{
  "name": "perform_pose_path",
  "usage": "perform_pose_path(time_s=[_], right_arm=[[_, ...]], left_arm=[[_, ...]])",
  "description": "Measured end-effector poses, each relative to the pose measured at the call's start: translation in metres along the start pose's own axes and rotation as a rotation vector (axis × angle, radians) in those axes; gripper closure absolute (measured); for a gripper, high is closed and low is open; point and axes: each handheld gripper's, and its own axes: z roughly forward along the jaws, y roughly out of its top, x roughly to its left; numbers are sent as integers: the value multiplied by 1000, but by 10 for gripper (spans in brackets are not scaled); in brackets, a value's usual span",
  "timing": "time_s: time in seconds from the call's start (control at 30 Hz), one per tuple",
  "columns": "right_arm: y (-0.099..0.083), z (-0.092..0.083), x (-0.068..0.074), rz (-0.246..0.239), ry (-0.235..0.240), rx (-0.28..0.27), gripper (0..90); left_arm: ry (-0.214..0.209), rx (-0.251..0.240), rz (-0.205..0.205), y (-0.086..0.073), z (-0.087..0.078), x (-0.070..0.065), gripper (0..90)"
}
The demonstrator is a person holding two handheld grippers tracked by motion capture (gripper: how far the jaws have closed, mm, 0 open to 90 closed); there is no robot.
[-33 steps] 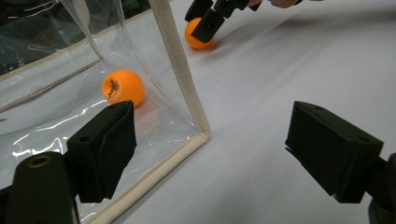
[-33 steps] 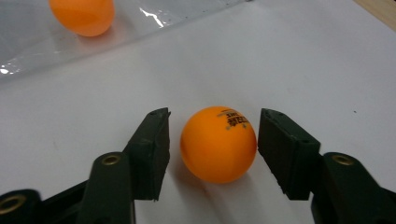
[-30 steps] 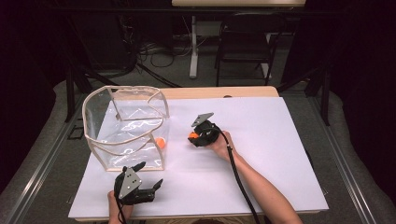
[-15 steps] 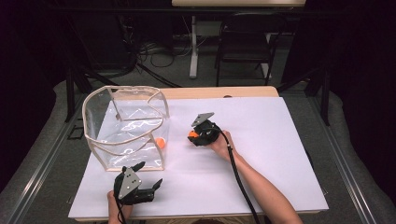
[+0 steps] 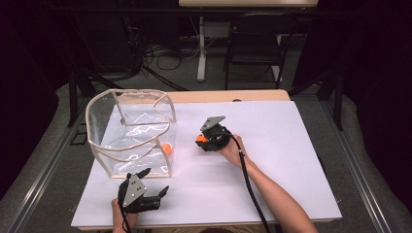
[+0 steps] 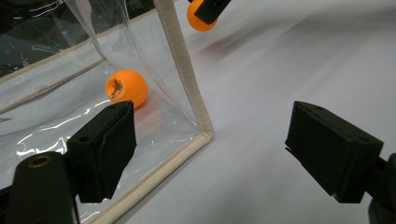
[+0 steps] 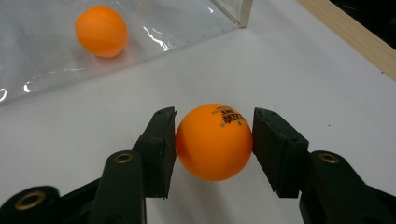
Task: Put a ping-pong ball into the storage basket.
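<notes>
one white table (image 5: 301,160), widest thing in sight, with a strip of bare wood along its far edge. one clear plastic bag (image 5: 128,131) with cream piping along the seams, standing open at the left of the white surface, near corner seam close up in the left gripper view (image 6: 187,88).

two grippers, both black, each in a hand reaching in from the near side. left gripper (image 5: 151,188) low at the near left of the table, just in front of the bag, jaws spread wide with nothing between them; same wide gap in its own view (image 6: 210,154), bare white table between the pads, left pad overlapping the bag's near wall. right gripper (image 5: 200,140) near the middle of the table, just right of the bag, clamped on a ball; in its own view (image 7: 215,140) both pads pressed against the ball's sides, lifted a little off the white surface.

two orange balls, counted. held ball (image 7: 214,141) between the right gripper's pads, apart from the bag. second ball (image 5: 166,149) lying inside the bag on its floor, by the near right corner, also seen through the plastic (image 6: 127,88) and (image 7: 101,31).

small black print on the top of the held ball, too small to read; dark mark on the second ball likewise unreadable.
</notes>
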Motion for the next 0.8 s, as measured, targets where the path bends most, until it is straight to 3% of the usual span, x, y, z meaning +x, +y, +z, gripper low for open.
perform_pose_path(time_s=[0.8], right_arm=[[5,-21,0,-8,-4,-56,502]], left_arm=[[-2,-1,1,0,0,0,160]])
